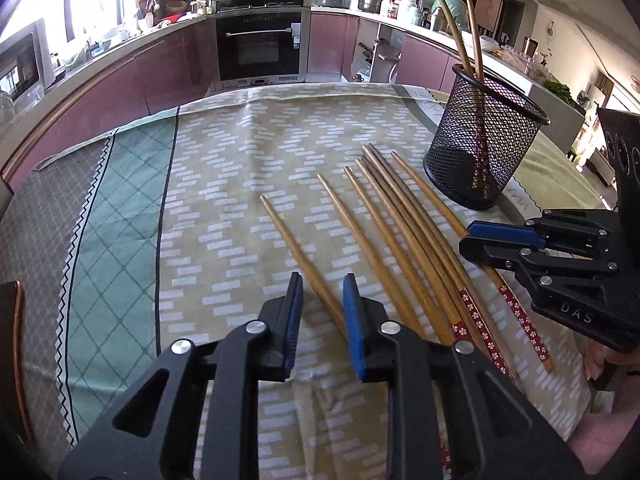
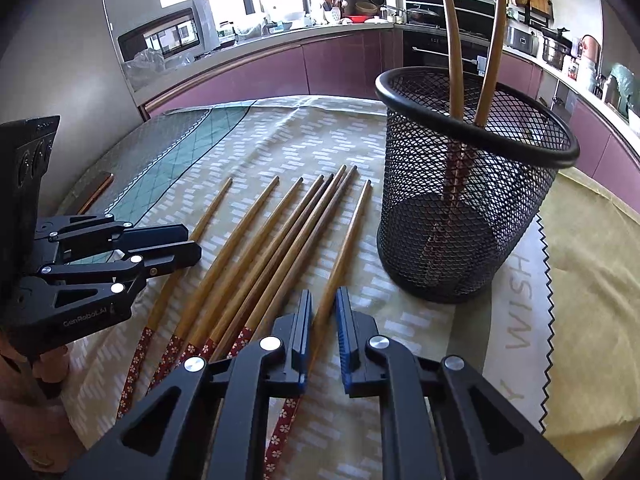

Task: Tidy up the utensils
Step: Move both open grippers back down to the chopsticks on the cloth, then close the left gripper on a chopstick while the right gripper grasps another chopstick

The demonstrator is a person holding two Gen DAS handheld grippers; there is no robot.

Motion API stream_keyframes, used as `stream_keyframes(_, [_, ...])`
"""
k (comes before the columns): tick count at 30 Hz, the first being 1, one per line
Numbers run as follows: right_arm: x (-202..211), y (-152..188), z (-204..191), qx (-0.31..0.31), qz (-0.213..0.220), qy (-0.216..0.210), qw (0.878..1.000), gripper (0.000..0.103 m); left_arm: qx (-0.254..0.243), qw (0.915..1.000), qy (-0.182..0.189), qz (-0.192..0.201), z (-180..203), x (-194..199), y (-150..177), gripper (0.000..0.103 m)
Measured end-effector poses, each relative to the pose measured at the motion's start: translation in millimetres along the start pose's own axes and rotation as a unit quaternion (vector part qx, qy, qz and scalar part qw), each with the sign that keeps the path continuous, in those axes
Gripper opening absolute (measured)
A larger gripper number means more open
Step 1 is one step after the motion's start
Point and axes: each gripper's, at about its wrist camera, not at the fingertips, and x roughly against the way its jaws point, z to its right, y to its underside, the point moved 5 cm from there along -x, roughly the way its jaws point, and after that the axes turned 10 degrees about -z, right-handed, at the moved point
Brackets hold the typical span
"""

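Observation:
Several wooden chopsticks [image 1: 400,220] with red flowered ends lie side by side on the patterned tablecloth [image 1: 224,168]. The black mesh basket [image 2: 460,240] stands upright to their right, with two chopsticks [image 2: 452,40] in it. My left gripper [image 1: 323,308] straddles the leftmost chopstick [image 1: 288,236]; a gap shows beside the stick, so the pads do not press it. My right gripper [image 2: 323,306] is closed on the rightmost chopstick [image 2: 352,232], which still lies on the cloth. Each gripper also shows in the other's view: the right gripper [image 1: 466,238] and the left gripper [image 2: 194,242].
The table's far edge [image 1: 240,92] faces purple kitchen cabinets and an oven [image 1: 260,48]. A yellow cloth [image 2: 592,280] covers the table right of the basket. A hand [image 1: 600,360] holds the right gripper. A brown chair back [image 1: 16,340] stands at the left.

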Motion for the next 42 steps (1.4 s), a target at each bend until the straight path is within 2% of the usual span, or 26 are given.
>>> stream_keyframes(9, [9,5,9,-0.022,0.011,-0.022,0.999,0.006,0.021,0.9997,0.009,0.006,-1,5,6,0.011])
stream_keyframes(13, [18,7,5,-0.012,0.022,-0.045,0.999,0.006,0.020,0.9996,0.018,0.011,1,12,8,0.001])
stream_keyframes(17, [22,9,1,-0.001,0.022,-0.063,0.998,0.006,0.010,0.9997,0.023,0.008,6,14,12,0.001])
stream_keyframes(21, [19,9,-2,0.003,0.014,-0.065,0.998,0.006,0.007,0.9999,0.004,0.009,6,13,14,0.012])
stream_keyframes(23, [17,8,-5,0.006,0.011,-0.064,0.998,0.006,0.008,1.0000,0.003,0.003,5,11,15,0.030])
stream_keyframes(24, [16,8,-6,0.007,0.009,-0.063,0.998,0.006,0.008,1.0000,-0.003,0.000,5,9,15,0.030])
stream_keyframes(28, [8,4,-7,0.010,0.000,-0.056,0.998,0.006,0.004,1.0000,-0.009,-0.001,5,4,12,0.029])
stream_keyframes(30, [3,1,-9,0.010,-0.006,-0.053,0.999,0.007,0.008,0.9999,-0.011,-0.002,5,3,10,0.014])
stream_keyframes(32, [0,0,-10,0.010,-0.008,-0.052,0.999,0.007,0.009,0.9999,-0.012,-0.001,7,2,8,0.011])
stream_keyframes(35, [-1,-1,-12,0.012,-0.008,-0.052,0.999,0.007,0.009,0.9999,-0.009,0.002,10,2,7,0.008])
stream_keyframes(42, [7,3,-7,0.004,0.007,-0.061,0.998,0.006,0.009,0.9999,-0.003,0.012,14,9,6,0.007])
